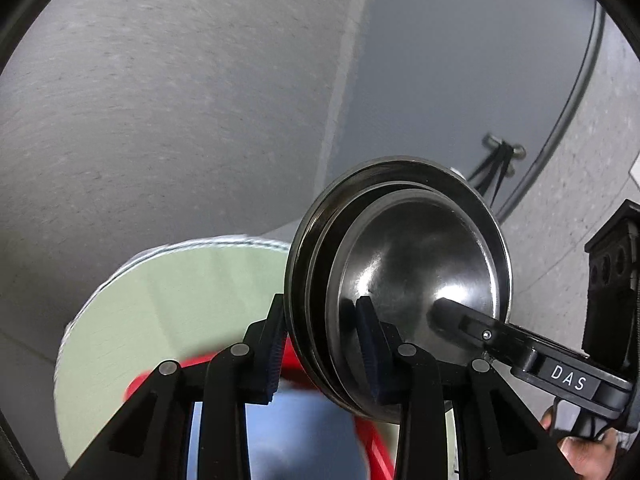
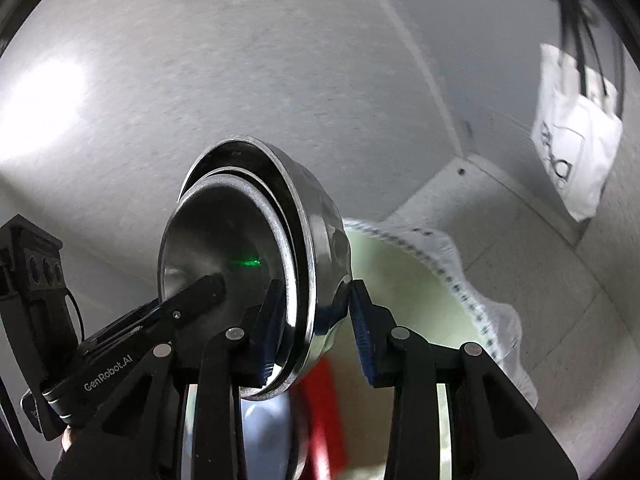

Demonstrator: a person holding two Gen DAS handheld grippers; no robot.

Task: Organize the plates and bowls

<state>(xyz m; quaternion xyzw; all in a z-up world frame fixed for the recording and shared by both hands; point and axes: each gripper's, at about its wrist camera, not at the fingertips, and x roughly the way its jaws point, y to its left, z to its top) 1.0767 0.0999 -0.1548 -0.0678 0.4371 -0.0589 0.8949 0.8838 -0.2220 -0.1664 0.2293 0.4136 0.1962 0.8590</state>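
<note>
A nested stack of steel bowls [image 1: 404, 264] is held on edge in the air between both grippers. My left gripper [image 1: 320, 344] is shut on the stack's rim at its lower left, one pad inside, one outside. In the right wrist view the same steel bowls [image 2: 240, 248] are clamped at the rim by my right gripper [image 2: 316, 320]. Each gripper's finger also shows inside the bowl in the other view: the right gripper [image 1: 448, 312] and the left gripper [image 2: 208, 284]. Below, a blue plate [image 1: 296, 432] lies in a red rack [image 1: 376, 452].
A round table with a pale green cloth [image 1: 160, 312] and a white lace edge [image 2: 460, 280] lies below. A grey wall fills the background. A white tote bag [image 2: 576, 136] hangs at the right.
</note>
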